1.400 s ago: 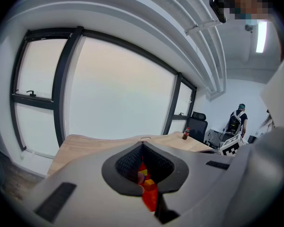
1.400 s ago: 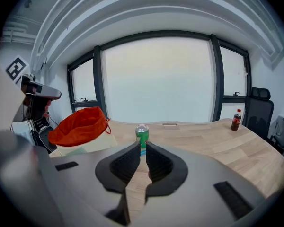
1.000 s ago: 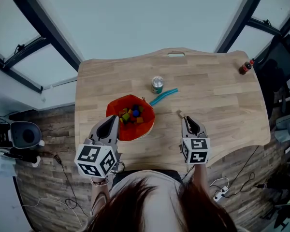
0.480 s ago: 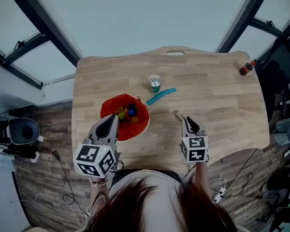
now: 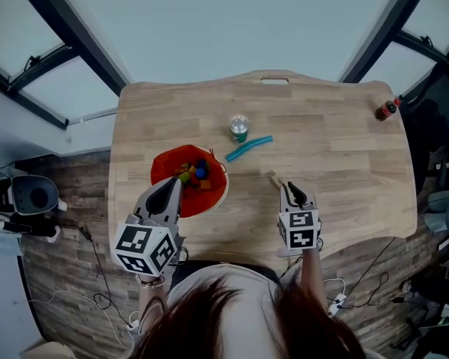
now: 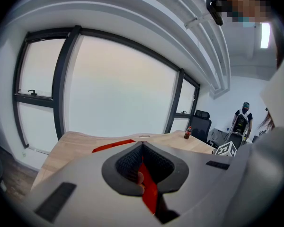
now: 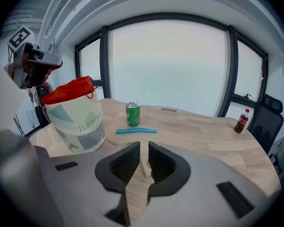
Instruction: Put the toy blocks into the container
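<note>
Toy blocks (image 5: 195, 173) of mixed colours lie heaped inside the container (image 7: 78, 122), a pale bucket with a red liner (image 5: 165, 172) folded over its rim. The container stands on the wooden table (image 5: 337, 140), left of centre and near my edge.

My left gripper (image 5: 175, 185) meets the container at its 7 o'clock. Its jaws are closed on the red liner at the rim, and red material fills the gap between the pads in the left gripper view.

A loose wooden block (image 5: 273, 176) lies on the table at the container's 3 o'clock, well apart from it. My right gripper (image 5: 287, 188) points at the table just short of this block, which sits at the gripper's 11 o'clock. Its jaws are narrow, with only a slim slot between the pads. Table wood shows through the slot, and nothing is gripped.

Surrounding items, read from the container:
- Green can (image 5: 239, 128), upright, at 1 o'clock, near.
- Blue tube (image 5: 249, 148), lying flat, at 2 o'clock, just beside the can and between the can and the loose wooden block.
- Cola bottle (image 5: 387, 109), upright, at 2 o'clock, at the far right corner of the table.
</note>
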{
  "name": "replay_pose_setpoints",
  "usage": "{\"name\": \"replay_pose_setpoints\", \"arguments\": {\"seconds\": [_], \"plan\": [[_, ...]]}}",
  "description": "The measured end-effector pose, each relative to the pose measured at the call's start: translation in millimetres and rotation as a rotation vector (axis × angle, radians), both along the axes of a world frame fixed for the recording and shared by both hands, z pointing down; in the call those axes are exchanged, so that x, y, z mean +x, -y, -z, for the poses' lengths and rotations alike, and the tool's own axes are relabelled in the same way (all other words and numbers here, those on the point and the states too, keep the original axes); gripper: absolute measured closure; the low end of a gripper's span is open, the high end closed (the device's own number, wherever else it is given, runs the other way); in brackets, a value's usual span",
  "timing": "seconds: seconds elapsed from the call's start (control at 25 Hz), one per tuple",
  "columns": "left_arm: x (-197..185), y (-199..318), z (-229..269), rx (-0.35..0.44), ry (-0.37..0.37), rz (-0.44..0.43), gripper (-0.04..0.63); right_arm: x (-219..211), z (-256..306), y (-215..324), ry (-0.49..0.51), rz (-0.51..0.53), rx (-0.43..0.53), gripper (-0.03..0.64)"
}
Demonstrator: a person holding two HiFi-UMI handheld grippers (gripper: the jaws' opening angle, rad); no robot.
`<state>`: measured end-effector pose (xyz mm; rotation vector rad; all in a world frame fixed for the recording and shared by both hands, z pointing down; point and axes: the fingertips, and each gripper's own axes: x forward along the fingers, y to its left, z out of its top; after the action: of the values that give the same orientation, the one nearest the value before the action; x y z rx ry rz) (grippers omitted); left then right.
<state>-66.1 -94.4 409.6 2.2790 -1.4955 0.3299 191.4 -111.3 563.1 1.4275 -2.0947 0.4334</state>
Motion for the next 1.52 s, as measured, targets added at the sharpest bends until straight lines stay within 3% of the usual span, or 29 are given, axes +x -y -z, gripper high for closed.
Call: {"name": "replay_pose_setpoints", "arguments": {"seconds": [0.64,1.52], "plan": [[-2,6,-7,-0.03,0.023,0.031,0.584,6,-37,7,-0.032,0.054,-0.086,0.565],[-10,15,-7,-0.049,0.029,0.06,0.584,8,-83,11,-0.065,0.115,-0.186,0.485]]}}
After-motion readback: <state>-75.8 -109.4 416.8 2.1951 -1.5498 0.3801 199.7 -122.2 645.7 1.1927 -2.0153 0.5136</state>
